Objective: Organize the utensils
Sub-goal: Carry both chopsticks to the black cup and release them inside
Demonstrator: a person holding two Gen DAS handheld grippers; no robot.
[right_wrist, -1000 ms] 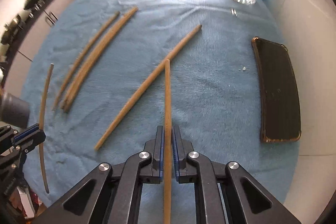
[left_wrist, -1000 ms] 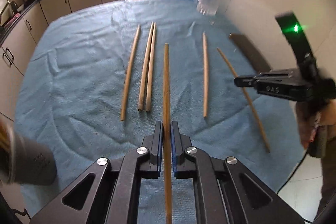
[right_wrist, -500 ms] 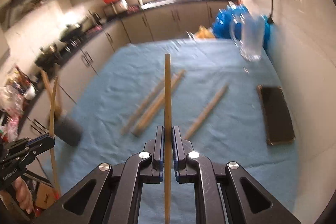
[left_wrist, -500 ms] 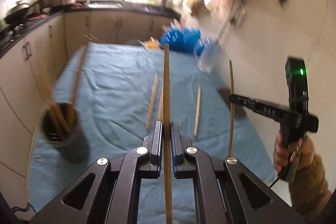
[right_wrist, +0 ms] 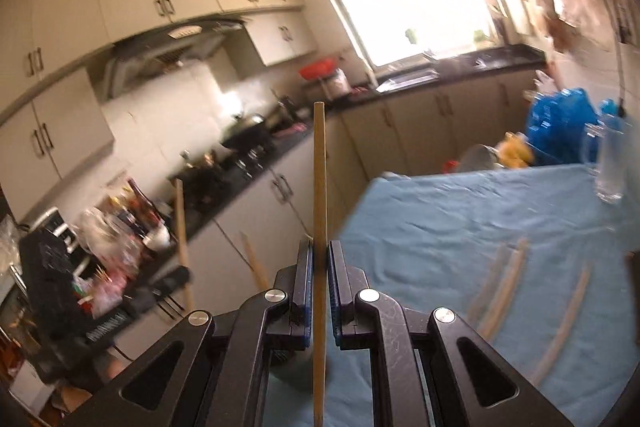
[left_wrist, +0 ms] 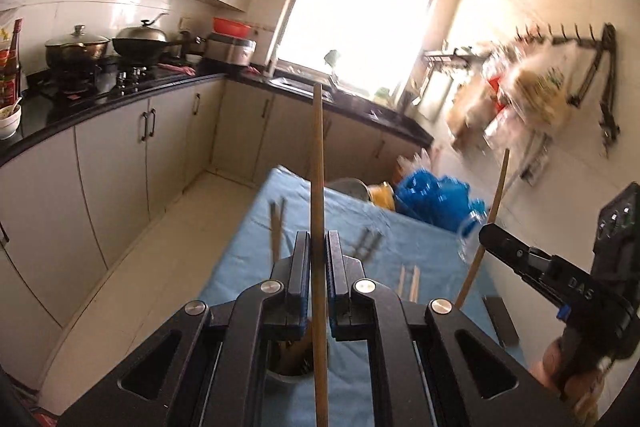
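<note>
My left gripper (left_wrist: 318,247) is shut on a wooden chopstick (left_wrist: 318,163) held upright; its lower end hangs over the mouth of a grey holder cup (left_wrist: 296,359) with several chopsticks in it. My right gripper (right_wrist: 319,259) is shut on another upright chopstick (right_wrist: 319,179). The right gripper also shows in the left wrist view (left_wrist: 496,239) with its chopstick (left_wrist: 492,211). The left gripper also shows in the right wrist view (right_wrist: 176,279), holding its chopstick (right_wrist: 182,227). Loose chopsticks (right_wrist: 508,283) lie on the blue cloth (right_wrist: 460,211).
A glass mug (right_wrist: 610,159) and a blue bag (right_wrist: 560,123) stand at the table's far end. A dark phone-like slab (left_wrist: 500,319) lies by the right wall. Kitchen counters with a stove (left_wrist: 100,75) run along the left and back.
Both grippers have lifted and tilted their chopsticks from flat on the cloth to upright. The left one has moved over the holder cup.
</note>
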